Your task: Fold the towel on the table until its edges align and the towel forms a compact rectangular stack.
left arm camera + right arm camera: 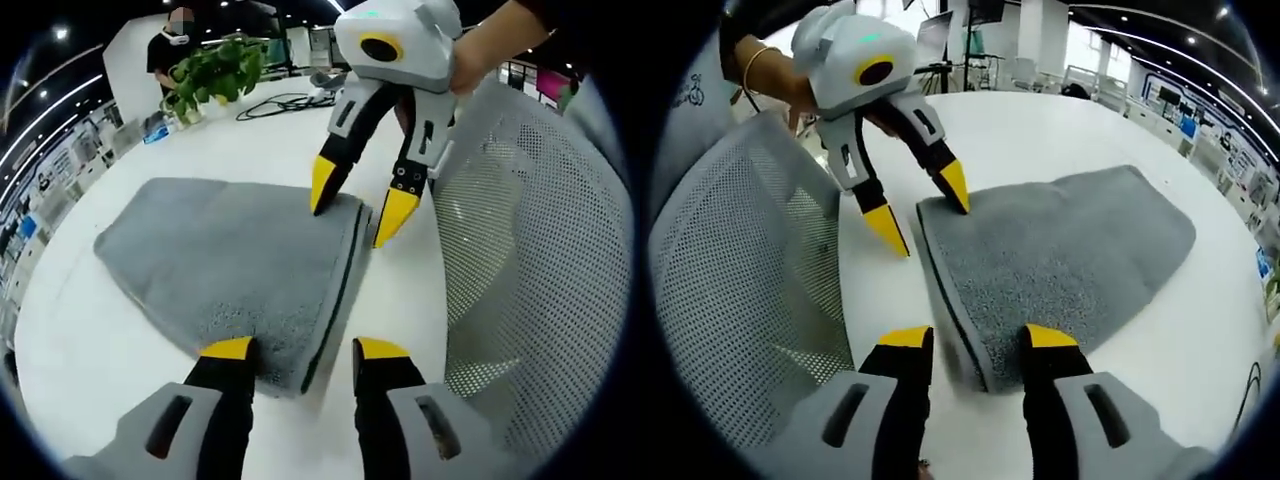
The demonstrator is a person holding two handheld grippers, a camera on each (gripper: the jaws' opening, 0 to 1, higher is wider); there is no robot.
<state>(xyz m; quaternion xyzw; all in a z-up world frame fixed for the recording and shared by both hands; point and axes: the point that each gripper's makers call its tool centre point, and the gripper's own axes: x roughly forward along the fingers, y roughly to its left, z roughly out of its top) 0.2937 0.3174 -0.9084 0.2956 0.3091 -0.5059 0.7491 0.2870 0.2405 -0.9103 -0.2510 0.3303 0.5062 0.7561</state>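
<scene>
— Yellow-tipped jaws of the left gripper rise at 6 o'clock in the left gripper view, spread apart, straddling the near corner of the towel. Is anything pinched?

— Not yet, by the look of it. One tip sits over the grey pile, the other over the bare counter just outside the folded edge.

— And the right gripper?

— At 12 o'clock in that same view it comes down steeply on the far corner of the same edge, jaws also parted, one tip touching the towel, the other just beside it on the counter.

— So which way does the towel lie?

— From the right gripper's own view, the towel runs from 6 o'clock towards 2 o'clock, already doubled, its thick edge between both grippers. Its long axis runs away from the white mesh chair at 9 o'clock.

— Which hand is nearer?

— Both equally; each holds one end of that edge, so the next fold likely carries it across towards the far side.
</scene>
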